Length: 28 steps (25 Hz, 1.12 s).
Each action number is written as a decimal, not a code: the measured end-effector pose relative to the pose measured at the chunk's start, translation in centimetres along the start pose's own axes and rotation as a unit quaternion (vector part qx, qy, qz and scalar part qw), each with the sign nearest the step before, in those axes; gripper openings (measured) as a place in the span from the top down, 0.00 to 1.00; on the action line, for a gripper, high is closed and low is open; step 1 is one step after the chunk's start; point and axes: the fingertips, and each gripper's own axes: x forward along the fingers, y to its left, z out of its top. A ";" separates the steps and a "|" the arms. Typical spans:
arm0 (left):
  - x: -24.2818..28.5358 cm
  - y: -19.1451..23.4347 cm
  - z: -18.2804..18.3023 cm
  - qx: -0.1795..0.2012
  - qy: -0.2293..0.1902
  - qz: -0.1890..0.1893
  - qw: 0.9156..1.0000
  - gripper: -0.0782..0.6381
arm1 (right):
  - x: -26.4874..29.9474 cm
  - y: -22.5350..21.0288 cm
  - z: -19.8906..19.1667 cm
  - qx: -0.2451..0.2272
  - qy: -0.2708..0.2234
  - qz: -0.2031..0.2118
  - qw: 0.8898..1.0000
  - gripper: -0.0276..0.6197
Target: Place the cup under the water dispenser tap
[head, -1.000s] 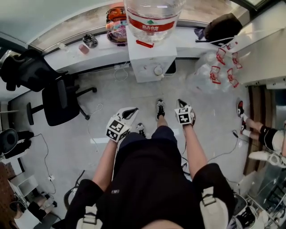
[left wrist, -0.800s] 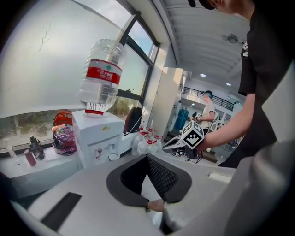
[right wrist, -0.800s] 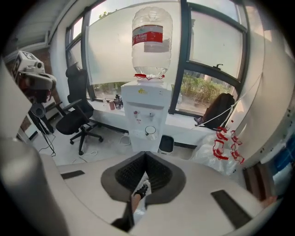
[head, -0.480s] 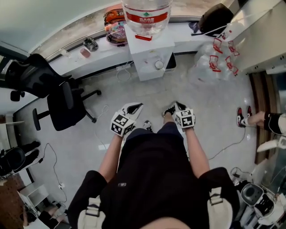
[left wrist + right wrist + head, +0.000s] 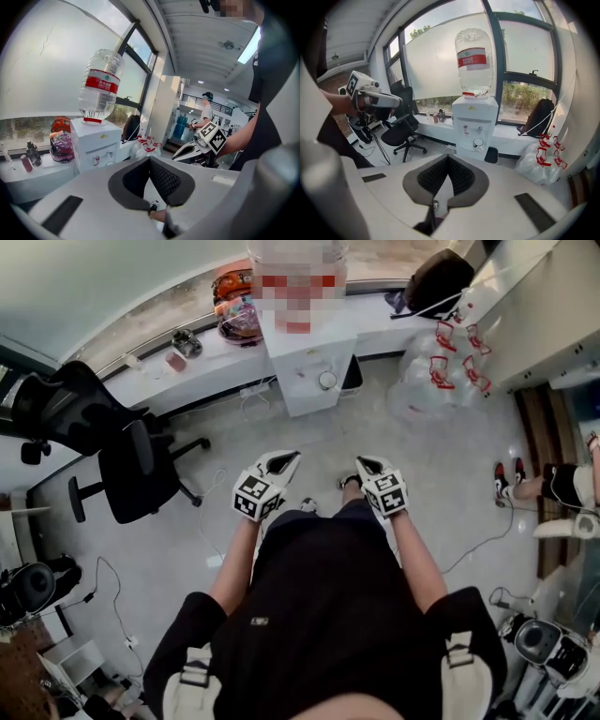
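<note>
Backing away seems the right reading: the water dispenser [image 5: 474, 117] sits smaller and farther off in the head view than a second ago, while the left gripper [image 5: 284, 461] and right gripper [image 5: 366, 465] have lifted slightly in front of the person. The right one has shifted more. Both claws are pinched closed, pads meeting at the tips with nothing caught between them. The cup [image 5: 478, 142] has not moved. It stands on the dispenser's ledge, right below one tap [image 5: 479, 128] and well apart from both grippers, so the placing looks already done. Whether the cup holds anything cannot be told from here. The inverted bottle [image 5: 474, 61] on top is clear and its water level is hard to read. Clear plastic bags [image 5: 541, 159] with red parts lie beside the dispenser.
</note>
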 end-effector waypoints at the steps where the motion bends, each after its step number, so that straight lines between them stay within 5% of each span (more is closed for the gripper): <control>1: 0.0 -0.1 0.2 0.001 -0.002 -0.001 1.000 0.89 | -0.1 0.0 0.3 -0.002 -0.003 0.001 1.000 0.96; 28: -1.8 -1.4 -1.2 -0.016 -0.002 -0.004 1.000 0.89 | -1.4 1.2 0.6 -0.011 -0.028 -0.013 0.999 0.96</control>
